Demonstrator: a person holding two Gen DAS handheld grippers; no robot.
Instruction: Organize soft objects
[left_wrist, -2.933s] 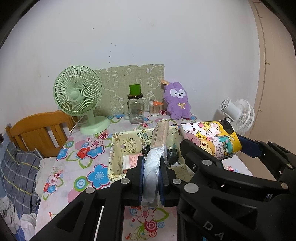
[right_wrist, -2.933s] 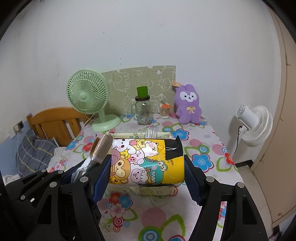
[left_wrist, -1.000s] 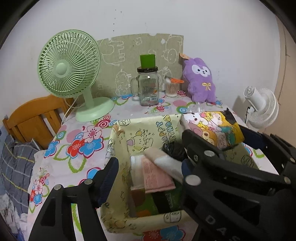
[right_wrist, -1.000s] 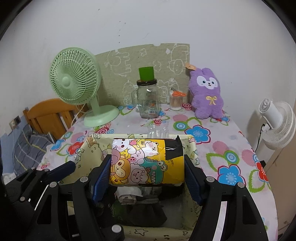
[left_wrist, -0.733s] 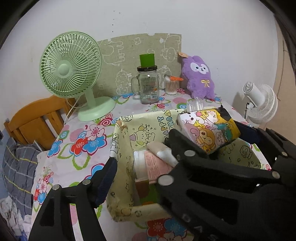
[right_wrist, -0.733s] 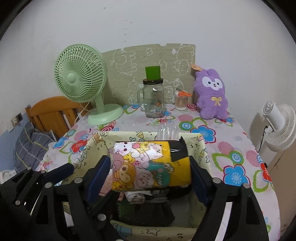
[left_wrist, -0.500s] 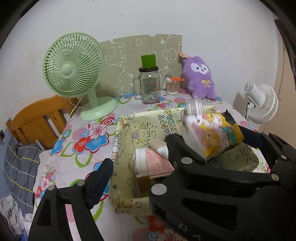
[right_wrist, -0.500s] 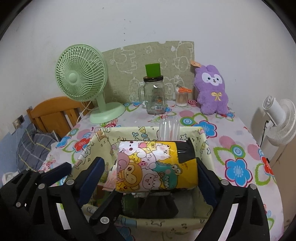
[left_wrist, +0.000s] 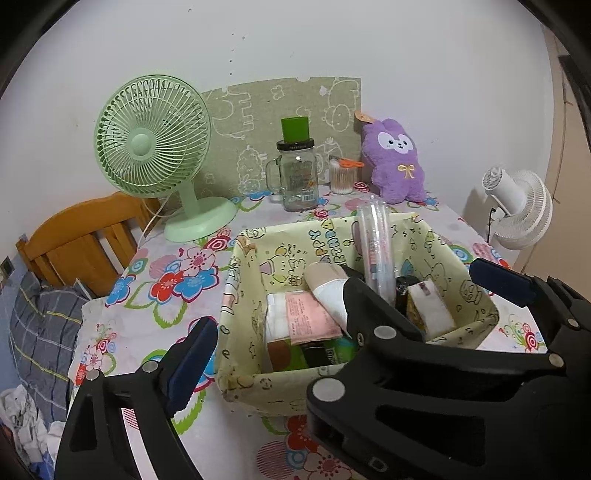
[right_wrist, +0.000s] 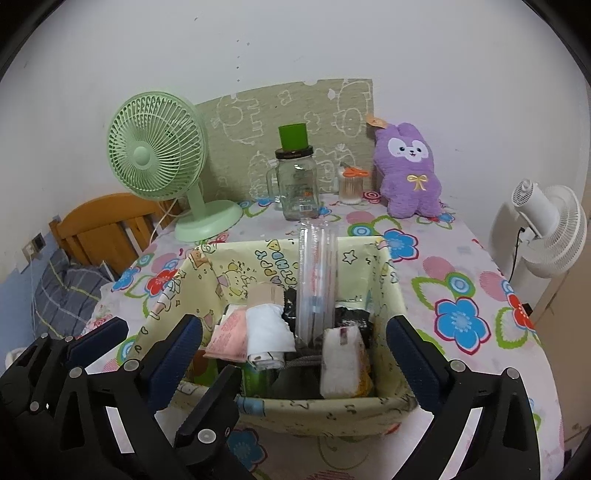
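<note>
A pale yellow fabric basket (right_wrist: 388, 280) (left_wrist: 240, 288) stands on the flowered table. It holds a pink packet (right_wrist: 229, 334), a white and tan roll (right_wrist: 267, 328) (left_wrist: 328, 288), a clear plastic tube (right_wrist: 316, 280) and the cartoon tissue pack (right_wrist: 341, 362) (left_wrist: 430, 302), standing on end at the right. My right gripper (right_wrist: 295, 354) is open and empty, its fingers straddling the basket front. My left gripper (left_wrist: 269, 328) is open and empty, left of the basket. A purple plush rabbit (right_wrist: 408, 171) sits at the back right.
A green desk fan (right_wrist: 159, 158) stands back left, a glass jar with a green lid (right_wrist: 297, 177) and a cotton-swab pot (right_wrist: 351, 186) at the back. A white fan (right_wrist: 550, 236) stands off the table's right edge. A wooden chair (right_wrist: 103, 225) is at the left.
My left gripper opened and left the white and tan roll in the basket. My right gripper opened and dropped the cartoon tissue pack into the basket. Both grippers pulled back slightly.
</note>
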